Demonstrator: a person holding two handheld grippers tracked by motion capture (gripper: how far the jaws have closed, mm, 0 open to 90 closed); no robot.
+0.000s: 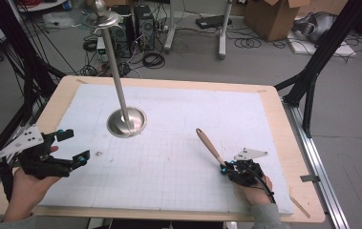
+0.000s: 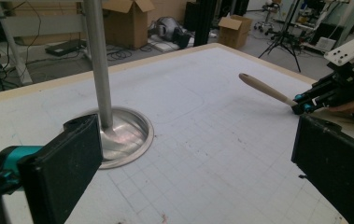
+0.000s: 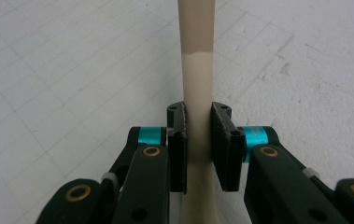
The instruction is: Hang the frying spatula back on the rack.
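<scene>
I am holding a wooden-handled utensil (image 1: 210, 145) in my right claw (image 1: 225, 168), gripping it low on its pale shaft so that the rounded brown handle end is pointing up and away over the white gridded mat (image 1: 178, 157) on the counter (image 1: 283, 124). My right gripper view is showing what the high view cannot: both black pads (image 3: 225, 144) are pressing flat against the cream shaft (image 3: 197, 93), one on each side, with the jaws drawn narrow around it. My left gripper view is giving the side-on look, with the utensil (image 2: 264, 88) slanting upward from my right claw (image 2: 304, 103) and its working end hidden behind the claw. My left claw (image 1: 73, 148) is hovering wide and empty near the counter's left edge, its jaws lying roughly level and aimed across the mat. A steel stand (image 1: 127, 121) with a tall pole is standing on its round base just ahead of my left claw, well apart from the utensil. My right hand (image 1: 252, 193) is resting low by the counter's near edge.
</scene>
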